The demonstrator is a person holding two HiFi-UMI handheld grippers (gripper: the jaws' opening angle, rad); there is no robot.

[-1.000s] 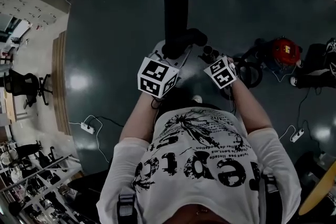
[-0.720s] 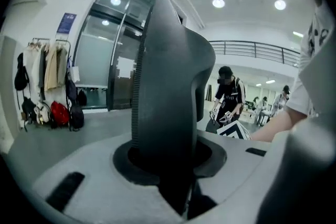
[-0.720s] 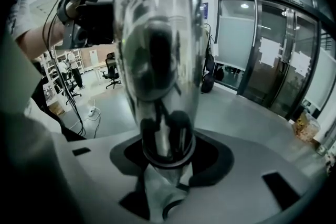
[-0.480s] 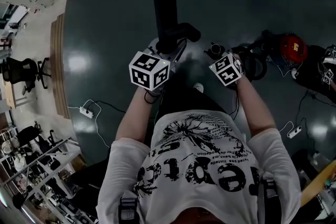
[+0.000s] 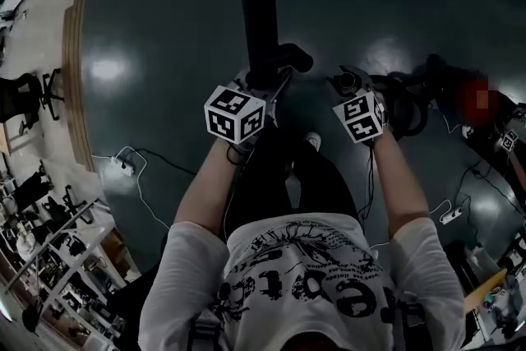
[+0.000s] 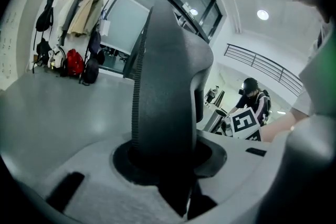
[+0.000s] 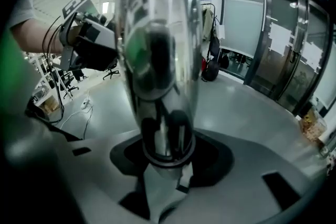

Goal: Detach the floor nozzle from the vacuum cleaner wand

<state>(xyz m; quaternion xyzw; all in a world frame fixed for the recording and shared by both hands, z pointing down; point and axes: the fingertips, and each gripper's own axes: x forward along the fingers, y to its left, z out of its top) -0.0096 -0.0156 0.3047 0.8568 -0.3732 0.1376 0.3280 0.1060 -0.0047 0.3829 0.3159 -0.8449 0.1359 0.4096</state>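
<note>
Dark floor (image 5: 164, 12) draws nearer: left gripper (image 5: 261, 85) clamping the floor nozzle (image 5: 260, 20), right gripper (image 5: 352, 90) clamping the wand (image 7: 157, 60), both lowered, parts apparently already separate.

Floor nozzle (image 5: 261, 20): black, long, narrow body with a ribbed edge showing in the left gripper view (image 6: 168, 86). In the head view it is pointing its long axis toward 12 o'clock, and a short rounded neck (image 5: 289, 57) is branching off toward 3 o'clock at its near end. Wand (image 5: 346, 82): shiny chrome tube with a round open end, sitting at about 4 o'clock of that neck. Dark floor is showing between the two, so they are reading as apart, not joined. In the right gripper view the wand (image 7: 160, 60) is running straight away from the camera, mirroring the room.
</note>
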